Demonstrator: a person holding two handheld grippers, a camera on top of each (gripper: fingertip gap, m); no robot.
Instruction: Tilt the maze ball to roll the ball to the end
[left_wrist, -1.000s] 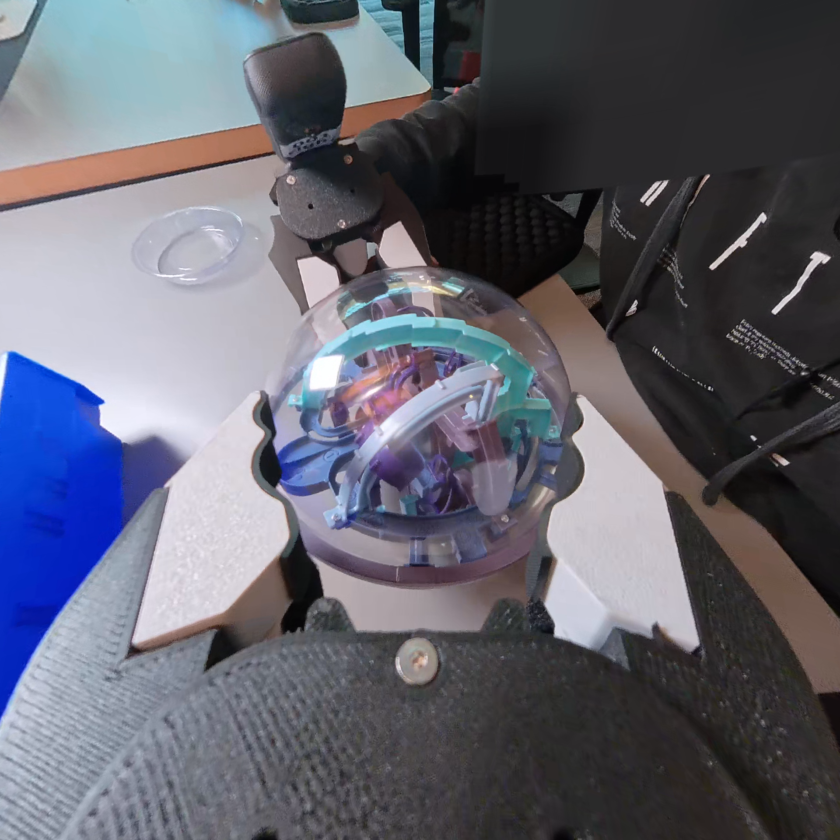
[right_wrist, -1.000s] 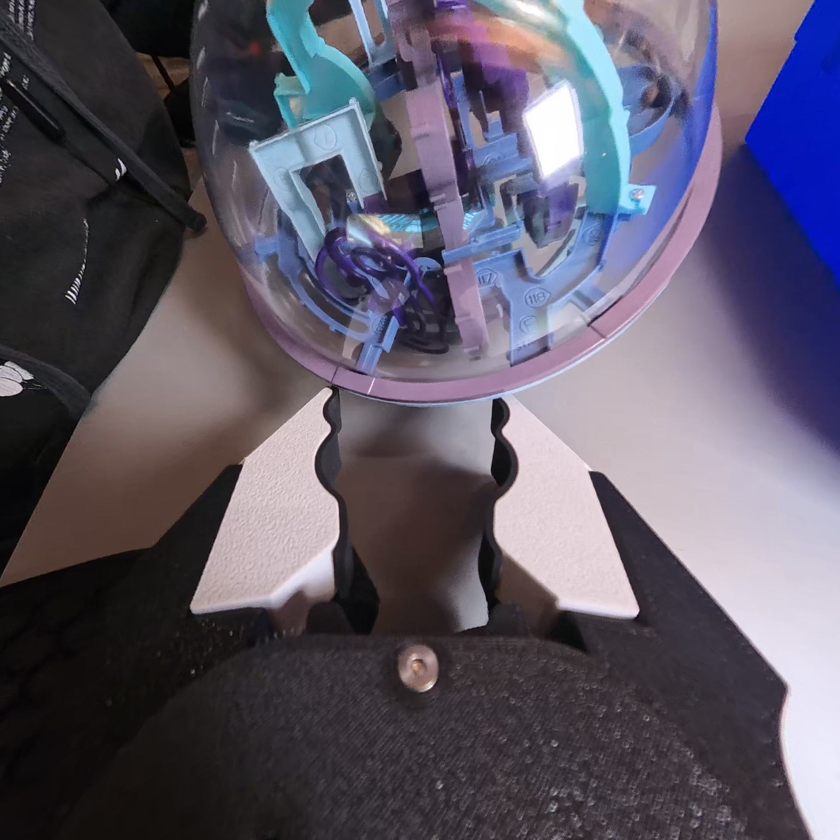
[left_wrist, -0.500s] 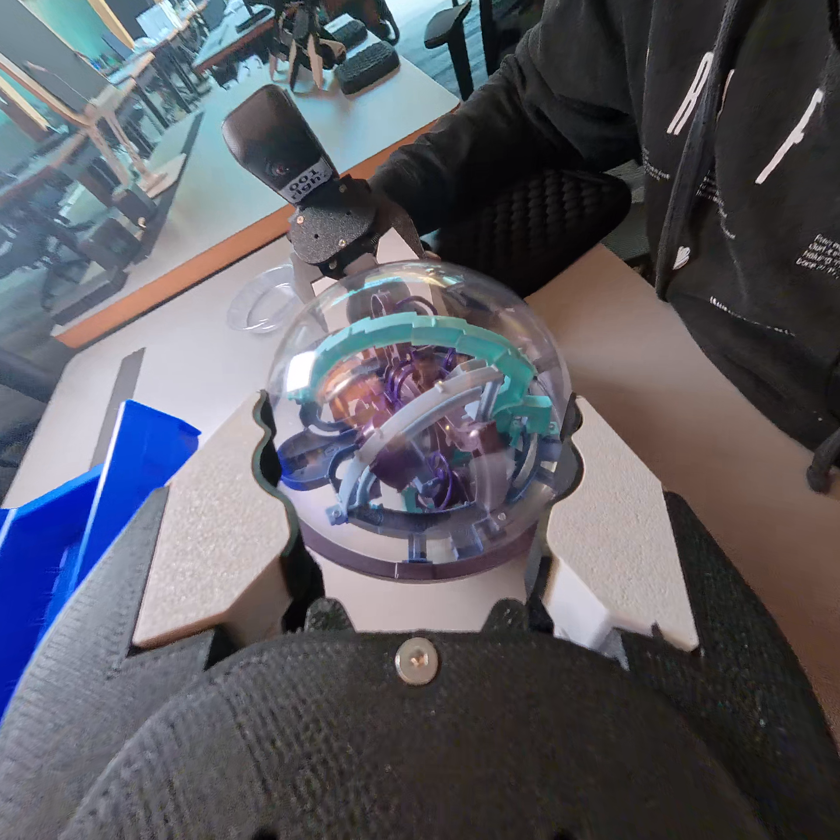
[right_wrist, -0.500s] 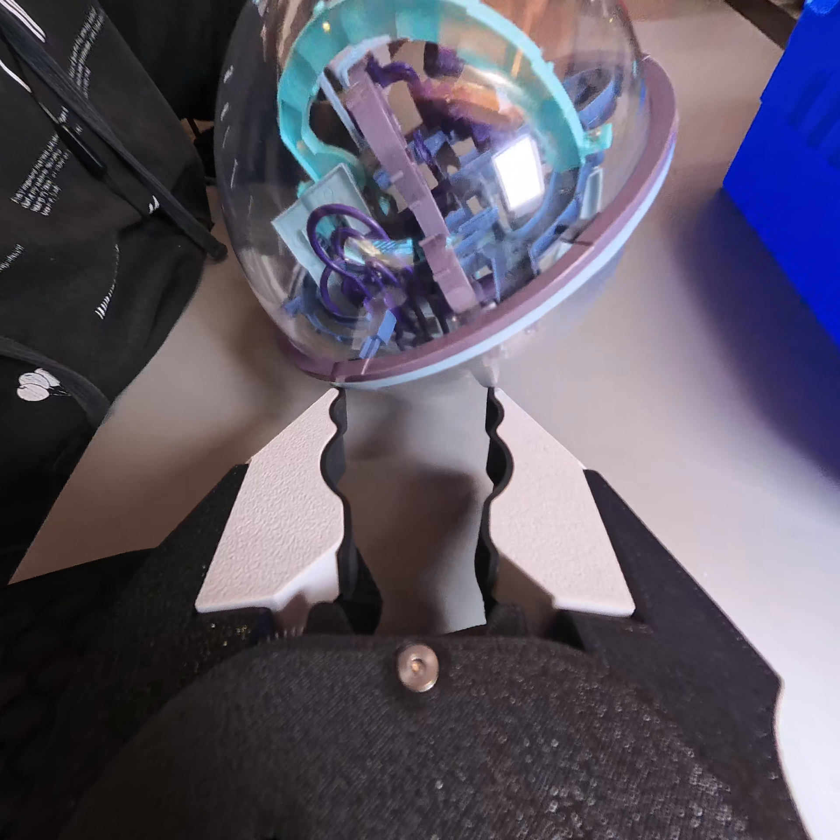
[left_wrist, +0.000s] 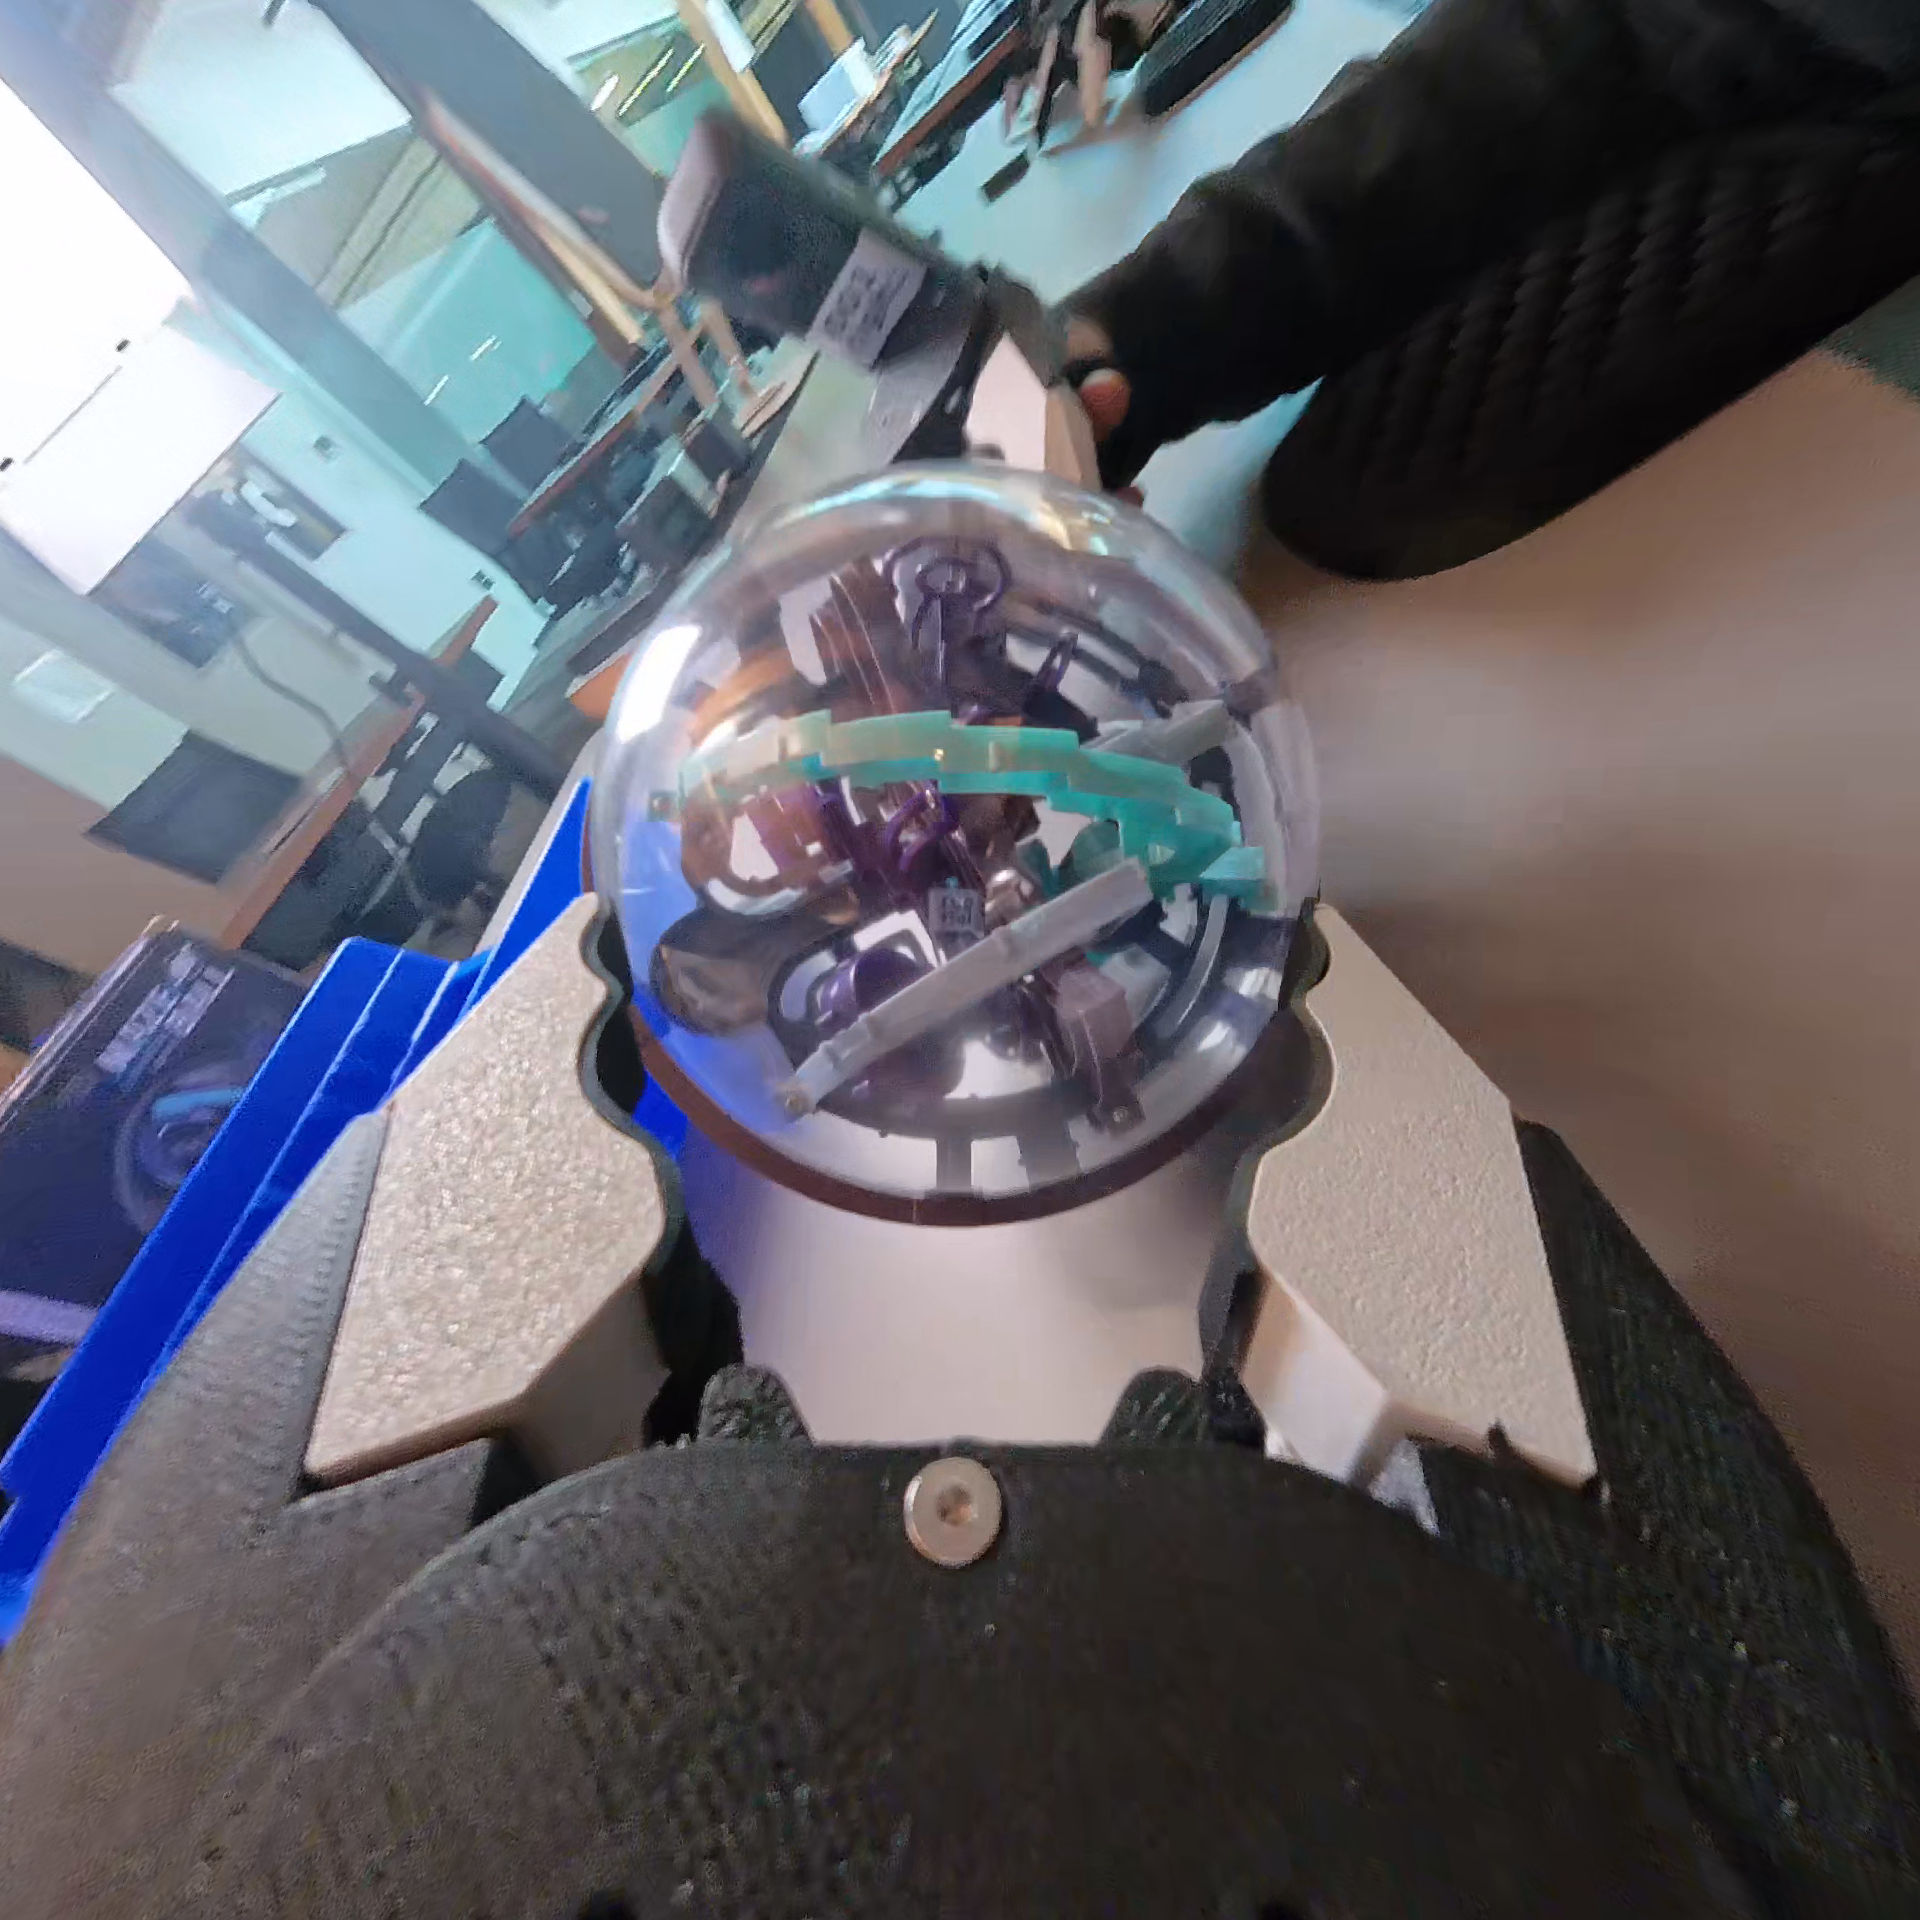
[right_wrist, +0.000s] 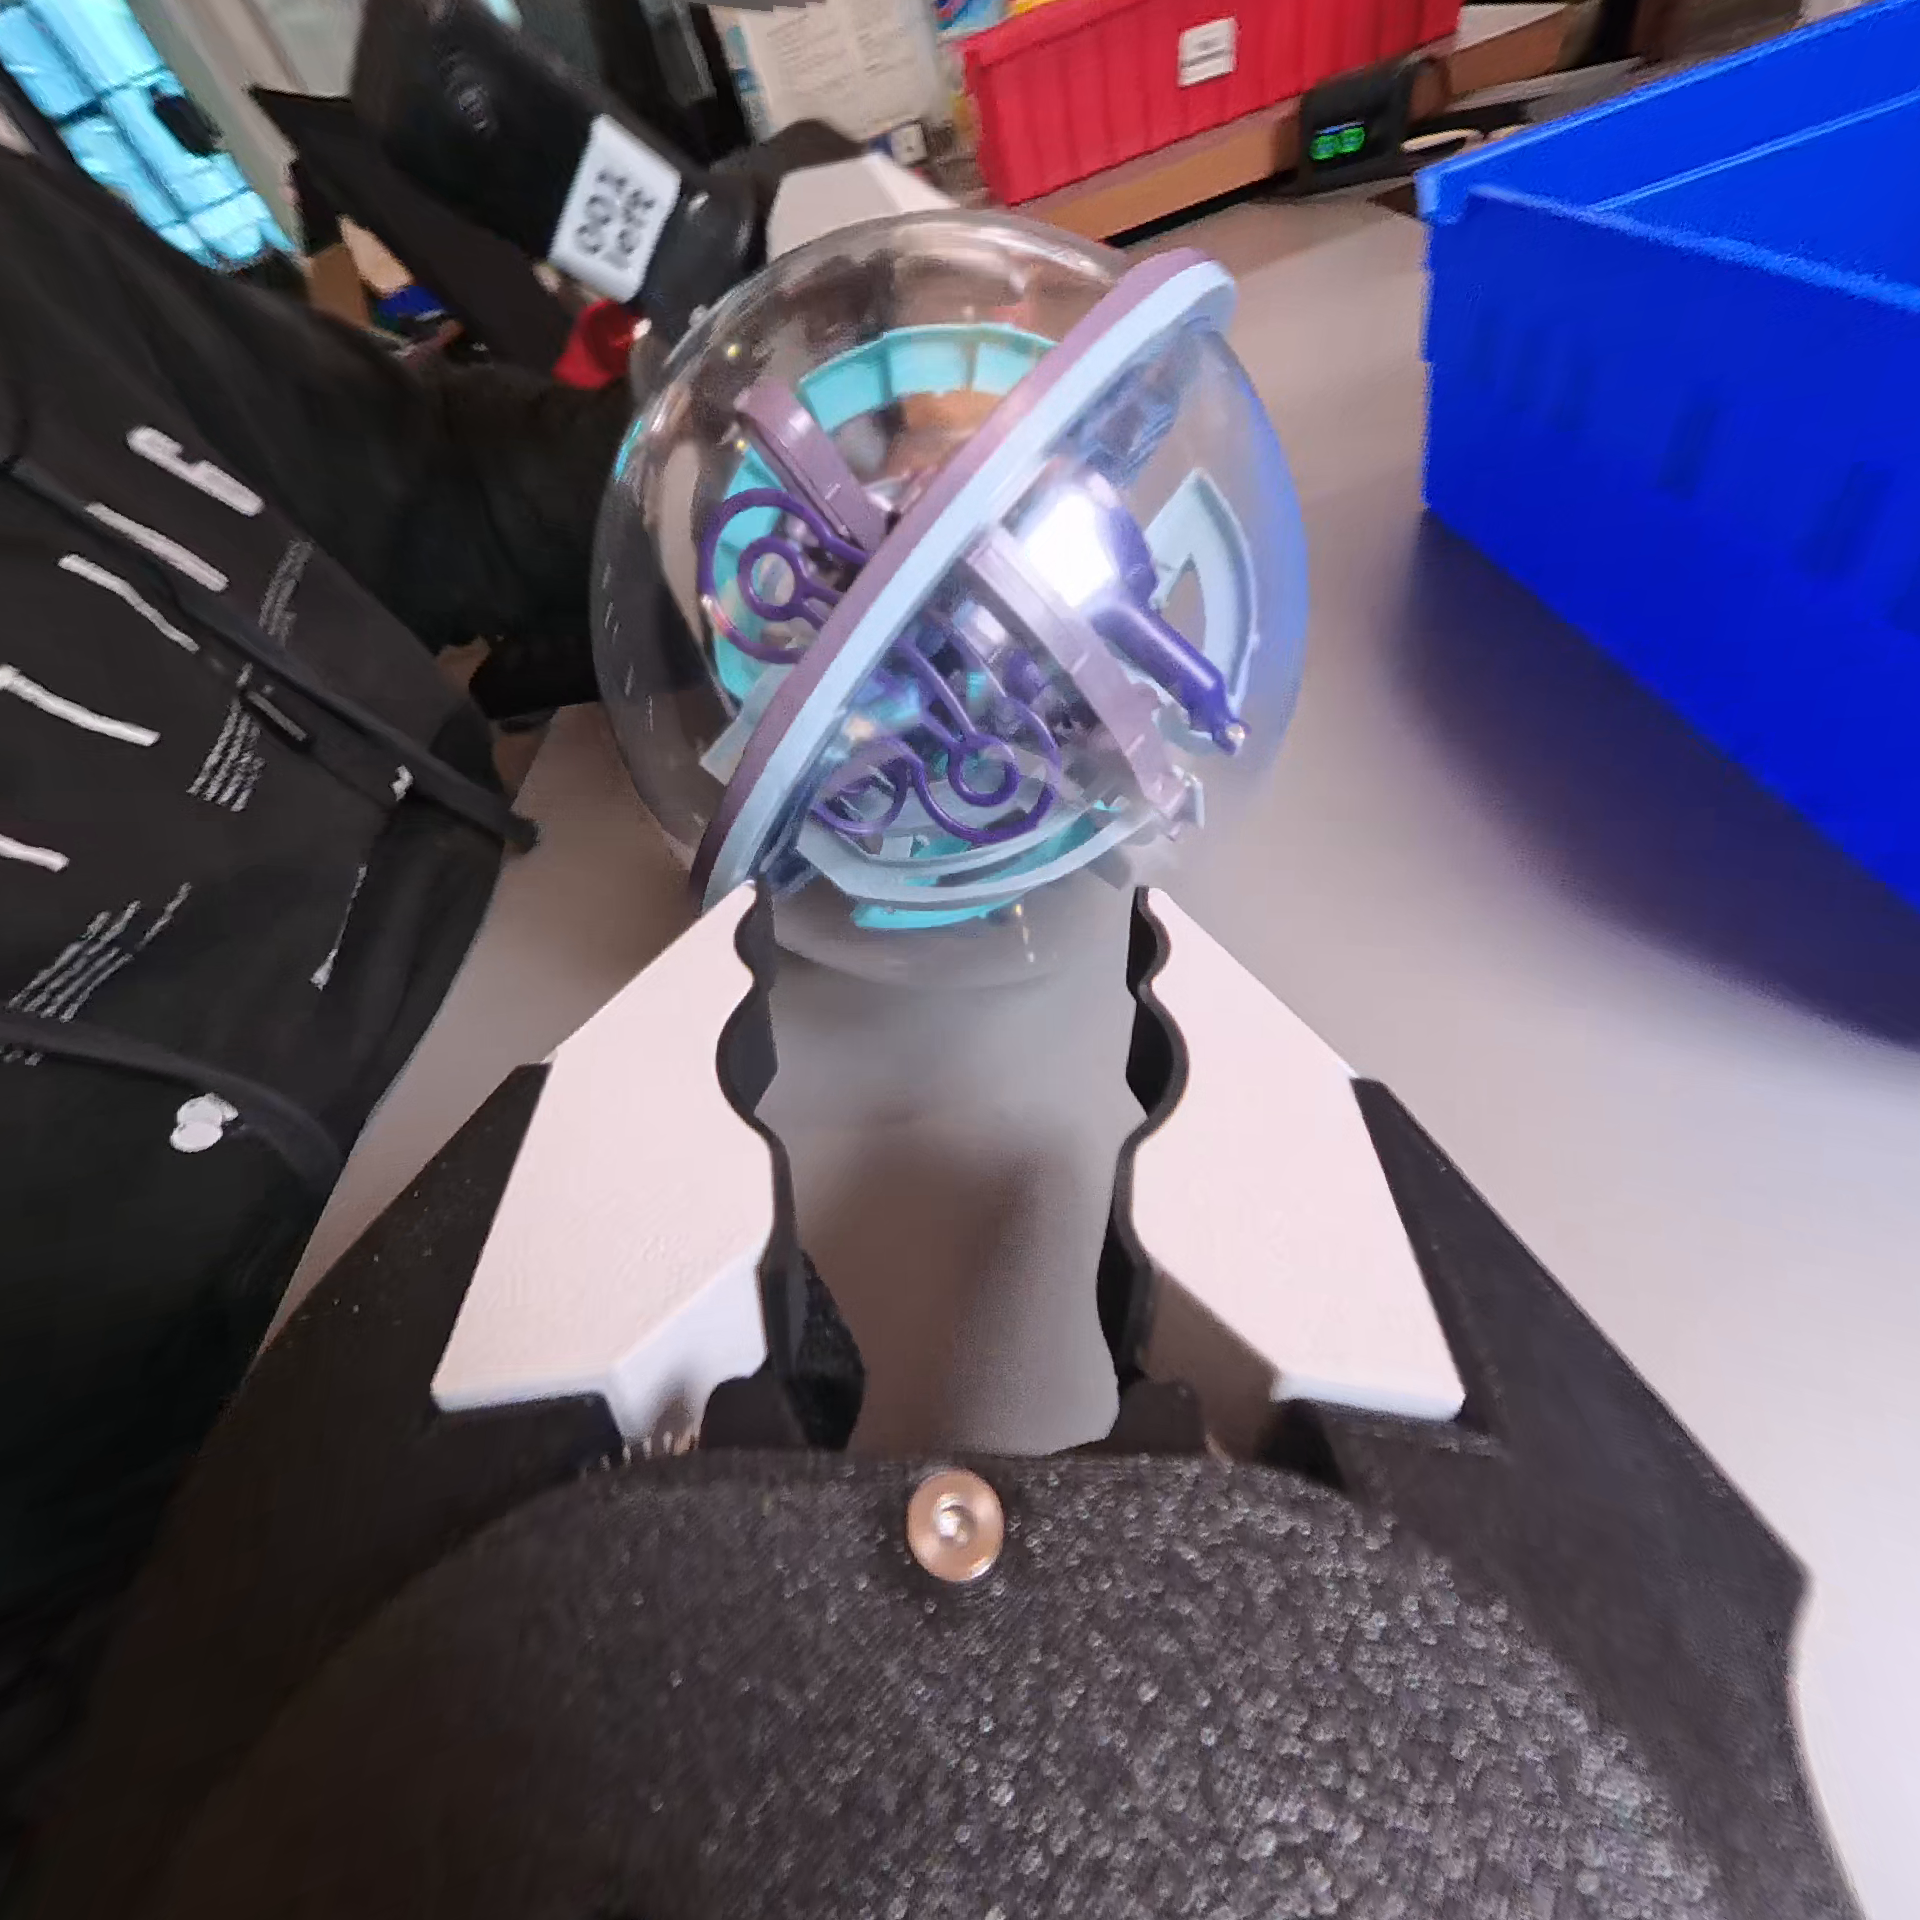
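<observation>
The blue bin (right_wrist: 1683, 436) fills the upper right of the right wrist frame. In the centre of both frames I see the maze ball (left_wrist: 951, 842), clamped at its sides by my left gripper (left_wrist: 951, 940) and tilted steeply. My right gripper (right_wrist: 948, 914) stands apart, its tips just under the sphere. I judge that I am in the middle of the tilting; next I need slow, small turns, because I cannot find the little ball inside

The maze ball (left_wrist: 951, 831) has a glossy clear plastic shell around smooth coloured plastic tracks. The left gripper (left_wrist: 951, 1049) has grainy matt pale fingers (left_wrist: 488, 1174) on a rough, ridged black body, and the blue bin (right_wrist: 1704, 436) looks like smooth plastic on a matt worktop (right_wrist: 1455, 1039).
</observation>
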